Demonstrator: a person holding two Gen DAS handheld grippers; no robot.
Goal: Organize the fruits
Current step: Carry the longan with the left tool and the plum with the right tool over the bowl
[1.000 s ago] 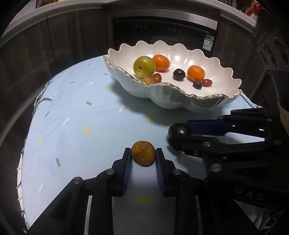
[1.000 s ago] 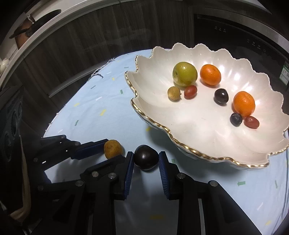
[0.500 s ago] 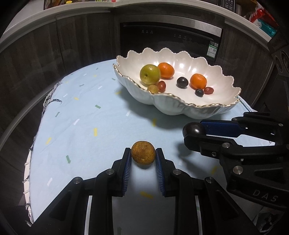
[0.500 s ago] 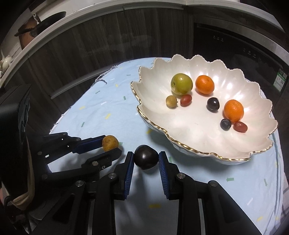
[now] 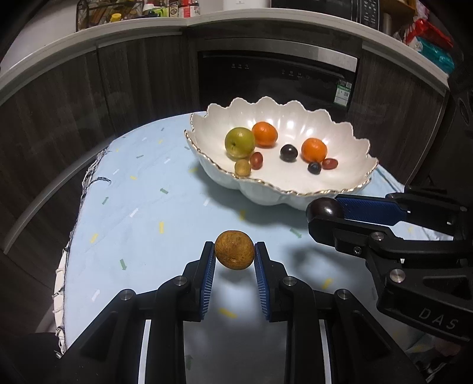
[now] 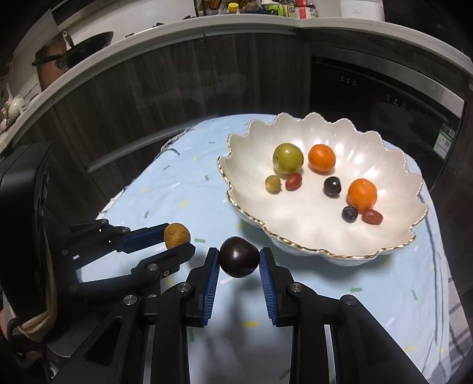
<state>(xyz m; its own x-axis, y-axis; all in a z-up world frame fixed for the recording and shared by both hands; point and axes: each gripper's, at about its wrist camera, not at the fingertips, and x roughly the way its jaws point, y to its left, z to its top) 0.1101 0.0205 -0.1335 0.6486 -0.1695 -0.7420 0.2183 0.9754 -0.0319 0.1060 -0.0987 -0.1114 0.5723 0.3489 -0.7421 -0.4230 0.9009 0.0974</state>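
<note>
My left gripper is shut on a small brown round fruit, held above the light blue tablecloth; it also shows in the right wrist view. My right gripper is shut on a dark plum, also seen in the left wrist view. Beyond both stands a white scalloped bowl holding a green fruit, two oranges, and several small dark, red and tan fruits.
The round table's light blue cloth has a frayed edge at the left. Dark cabinets and an oven stand behind the table. A counter with bottles and a pan runs above.
Both grippers have risen and drawn back from the bowl with their fruits still held; the bowl now looks farther away.
</note>
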